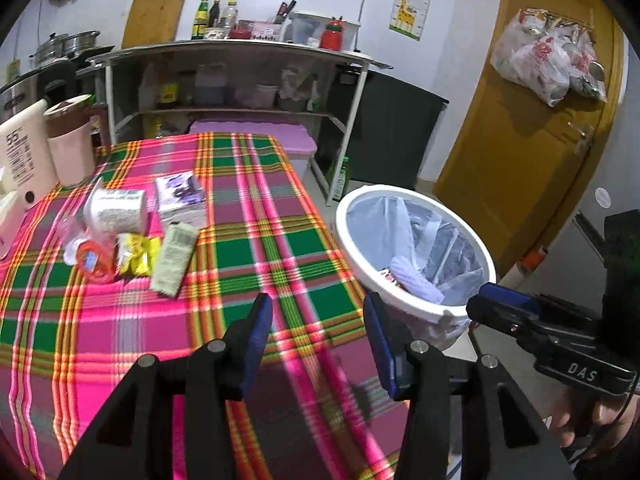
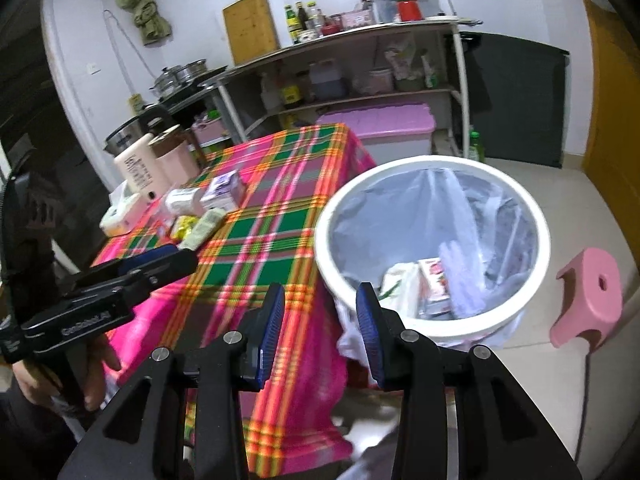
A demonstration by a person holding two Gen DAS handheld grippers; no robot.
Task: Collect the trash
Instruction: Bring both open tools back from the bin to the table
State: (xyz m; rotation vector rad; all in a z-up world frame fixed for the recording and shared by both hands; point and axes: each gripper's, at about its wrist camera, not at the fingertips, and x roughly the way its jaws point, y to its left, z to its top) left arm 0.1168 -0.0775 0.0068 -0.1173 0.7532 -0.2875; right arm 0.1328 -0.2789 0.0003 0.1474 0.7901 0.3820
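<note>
standing just beside the corner of the plaid tablecloth [image 1: 248, 240], a white bin [image 1: 420, 304] lined with a clear bag is taken as the landmark. the left gripper [image 1: 318, 334] is held over the cloth just beside the bin's rim, its blue-padded fingers spread apart with nothing between them. the right gripper [image 2: 320, 322] is held over the bin's near rim and the table corner, its fingers likewise apart and empty.

across the cloth from the bin, trash is gathered in a cluster: a pale green wrapper [image 1: 174, 258], a yellow wrapper [image 1: 136, 258], an orange-lidded cup [image 1: 94, 260], a white tub [image 1: 118, 208] lying on its side and a small purple carton [image 1: 180, 196]. behind these, a cream bottle [image 1: 22, 152] and a pink container [image 1: 70, 144] are stood upright.

only in the right wrist view is the bin's inside laid open: a lilac glove [image 2: 460, 272], a white wrapper [image 2: 400, 280] and a red-printed packet [image 2: 434, 270] are seen at the bottom. a pink stool [image 2: 588, 296] on the floor beyond the bin is shown there alone. only in the left wrist view are a yellow door [image 1: 520, 132] and hanging plastic bags [image 1: 548, 56] seen.

in the left view most of the bin's contents are hidden by its wall. print on the wrappers cannot be read.
</note>
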